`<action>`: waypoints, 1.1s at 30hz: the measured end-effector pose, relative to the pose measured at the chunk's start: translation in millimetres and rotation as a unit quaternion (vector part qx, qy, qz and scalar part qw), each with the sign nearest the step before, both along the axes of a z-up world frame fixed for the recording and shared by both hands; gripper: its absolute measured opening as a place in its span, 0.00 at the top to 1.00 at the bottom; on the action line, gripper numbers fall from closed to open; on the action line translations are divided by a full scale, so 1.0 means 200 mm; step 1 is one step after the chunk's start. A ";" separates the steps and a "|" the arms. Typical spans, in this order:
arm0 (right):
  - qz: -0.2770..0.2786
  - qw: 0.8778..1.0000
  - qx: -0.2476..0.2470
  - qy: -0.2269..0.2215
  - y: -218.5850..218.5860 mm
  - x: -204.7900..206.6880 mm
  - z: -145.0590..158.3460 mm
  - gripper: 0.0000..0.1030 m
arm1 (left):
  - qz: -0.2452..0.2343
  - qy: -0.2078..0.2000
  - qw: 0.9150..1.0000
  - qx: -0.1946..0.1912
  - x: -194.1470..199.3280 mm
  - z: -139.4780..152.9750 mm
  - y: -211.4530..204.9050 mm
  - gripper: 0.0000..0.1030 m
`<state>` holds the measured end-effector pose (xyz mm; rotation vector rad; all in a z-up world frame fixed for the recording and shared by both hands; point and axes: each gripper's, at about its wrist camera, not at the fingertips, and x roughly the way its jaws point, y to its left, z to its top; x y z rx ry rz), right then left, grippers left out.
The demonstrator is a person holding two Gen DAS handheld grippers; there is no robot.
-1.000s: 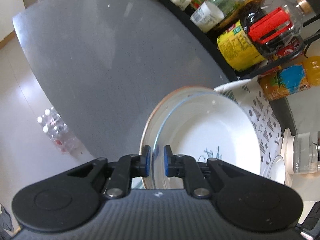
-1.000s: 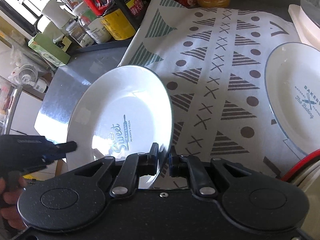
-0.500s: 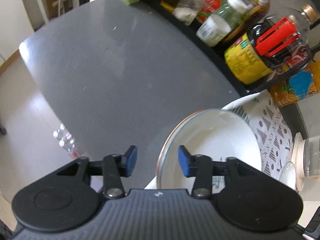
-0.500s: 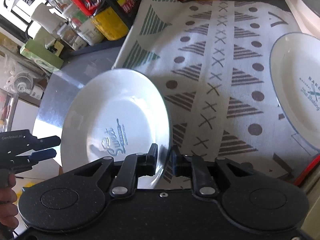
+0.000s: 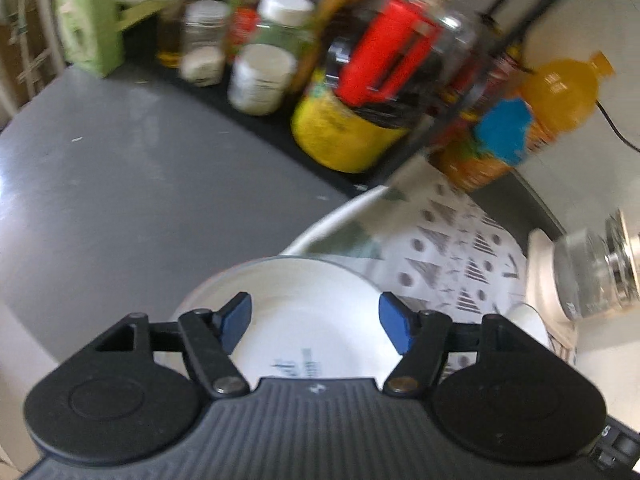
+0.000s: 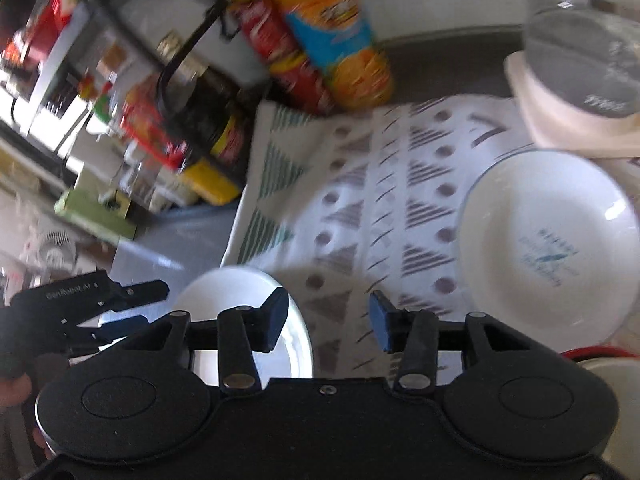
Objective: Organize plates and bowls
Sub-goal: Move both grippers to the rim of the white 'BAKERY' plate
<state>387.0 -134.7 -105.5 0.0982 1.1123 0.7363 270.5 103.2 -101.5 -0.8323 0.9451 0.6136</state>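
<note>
We see the white plate [image 5: 304, 320] with blue lettering lying on the grey table, its far rim over the edge of the patterned cloth [image 5: 452, 248]. It sits right below our left gripper [image 5: 316, 318], whose blue pads [image 5: 236, 316] stand wide apart above it and touch nothing; those jaws have just been opening, and the plate is under them rather than between them. In the right wrist view the same plate [image 6: 248, 312] shows at about 8 o'clock, partly behind our right gripper [image 6: 328, 320]. Its jaws too have just been opening and now stand about halfway apart, with nothing gripped and only cloth [image 6: 360, 208] showing in the gap. The left gripper's black fingers [image 6: 132, 294] reach in from 9 o'clock beside the plate.

At 3 o'clock in that view a second white plate [image 6: 548, 240] with blue print rests on the cloth, well apart from the first. Above it, at 1 o'clock, stands what seems to be a glass jug [image 6: 584, 60] on a cream base, though blur makes it hard to be sure. At 12 o'clock an orange drink bottle [image 6: 336, 32] stands next to a red can [image 6: 288, 56].
</note>
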 end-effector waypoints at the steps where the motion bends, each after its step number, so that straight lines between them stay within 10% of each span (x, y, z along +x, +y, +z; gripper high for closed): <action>1: -0.012 1.000 0.002 -0.001 -0.03 0.02 0.01 0.53 | -0.007 -0.003 1.000 -0.005 0.03 0.00 -0.01 0.34; 33: -0.245 0.968 -0.017 0.058 -0.80 0.31 -0.15 0.46 | -0.217 0.001 0.974 -0.061 0.92 -0.29 -0.56 0.42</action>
